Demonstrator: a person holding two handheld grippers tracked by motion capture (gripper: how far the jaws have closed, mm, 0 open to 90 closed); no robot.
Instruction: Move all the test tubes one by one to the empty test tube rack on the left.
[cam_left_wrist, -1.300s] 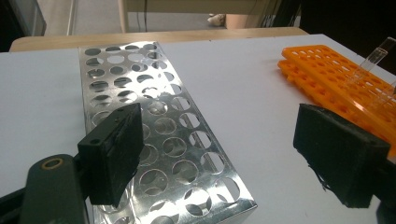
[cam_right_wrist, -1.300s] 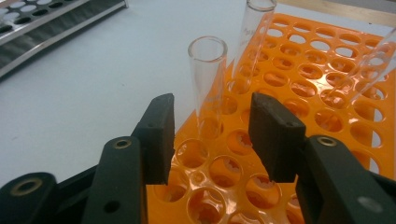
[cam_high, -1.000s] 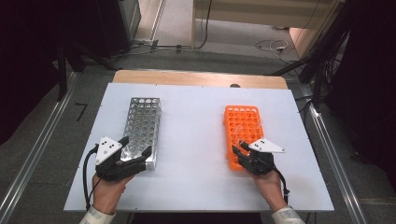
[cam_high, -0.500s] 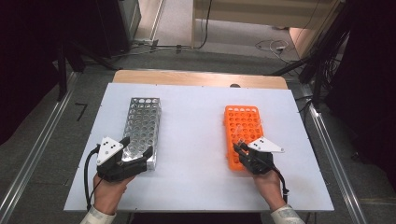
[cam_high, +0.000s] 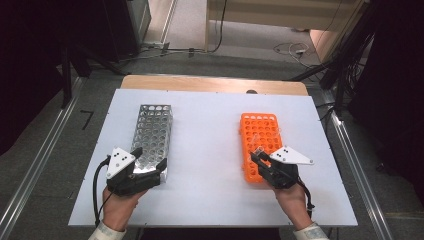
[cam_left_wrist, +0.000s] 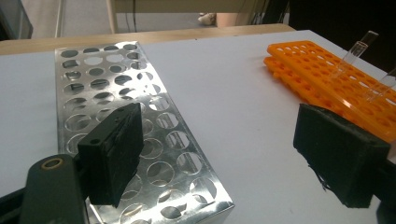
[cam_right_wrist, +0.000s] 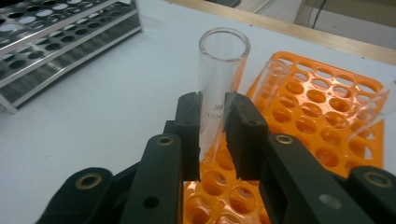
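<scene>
An orange tube rack (cam_high: 260, 131) lies on the right half of the white table, and a shiny metal rack (cam_high: 152, 131) lies on the left half. My right gripper (cam_high: 256, 158) hovers over the orange rack's near end, shut on a clear glass test tube (cam_right_wrist: 222, 70) that stands upright between its pads, mouth up. Two more clear tubes (cam_right_wrist: 273, 80) stand in the orange rack (cam_right_wrist: 322, 107) just behind it. My left gripper (cam_high: 149, 157) rests at the metal rack's near end with its jaws wide open: one pad over the metal rack (cam_left_wrist: 116, 93), the other over bare table, nothing between them.
The white table top (cam_high: 210, 150) has a wooden strip (cam_high: 210, 84) along its far edge. Metal rails run along the floor on both sides. Between the two racks lies bare table. The metal rack's holes look empty.
The right gripper's jaws have closed on the test tube and the hand has risen a little over the orange rack. The left gripper has stayed where it was.
</scene>
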